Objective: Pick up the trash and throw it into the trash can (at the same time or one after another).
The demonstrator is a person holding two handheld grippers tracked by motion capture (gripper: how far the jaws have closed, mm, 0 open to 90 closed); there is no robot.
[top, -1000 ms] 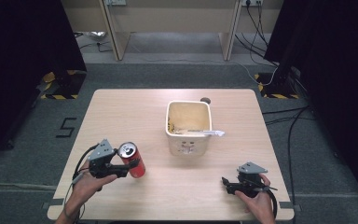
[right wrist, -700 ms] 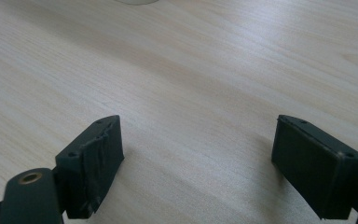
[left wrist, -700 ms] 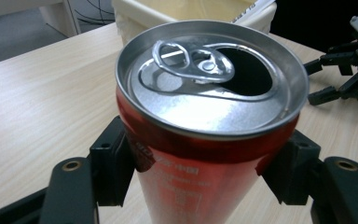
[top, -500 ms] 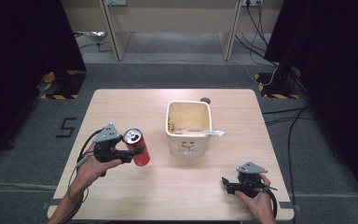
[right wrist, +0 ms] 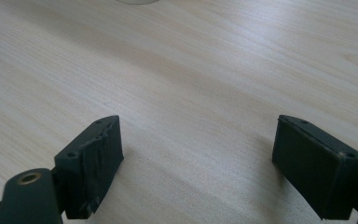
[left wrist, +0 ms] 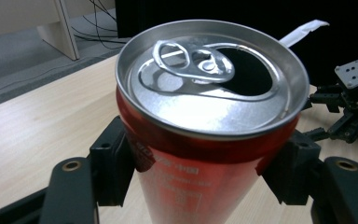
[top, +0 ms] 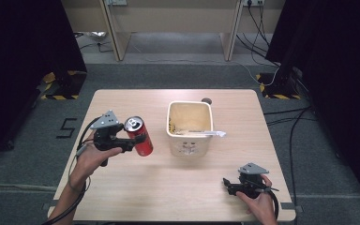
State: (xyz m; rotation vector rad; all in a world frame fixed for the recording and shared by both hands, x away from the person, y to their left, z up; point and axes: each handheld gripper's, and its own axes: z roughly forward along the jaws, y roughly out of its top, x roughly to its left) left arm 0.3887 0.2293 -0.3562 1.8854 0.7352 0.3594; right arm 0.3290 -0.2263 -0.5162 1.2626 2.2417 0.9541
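Note:
An opened red drink can with a silver top hangs above the left half of the wooden table, tilted, with my left gripper shut on its sides. In the left gripper view the can sits between both black pads, its tab and mouth facing up. A cream square bin stands at the table's middle, to the right of the can. My right gripper rests low at the front right corner, and in the right gripper view it stands open over bare wood.
A white strip lies across the bin's front rim and sticks out to its right. A small dark round spot sits behind the bin. Cables trail over the grey floor behind the table, with dark curtains on both sides.
My left gripper has lifted the can off the table and carried it up and slightly right, toward the bin, tilting it. The right gripper has stayed where it was.

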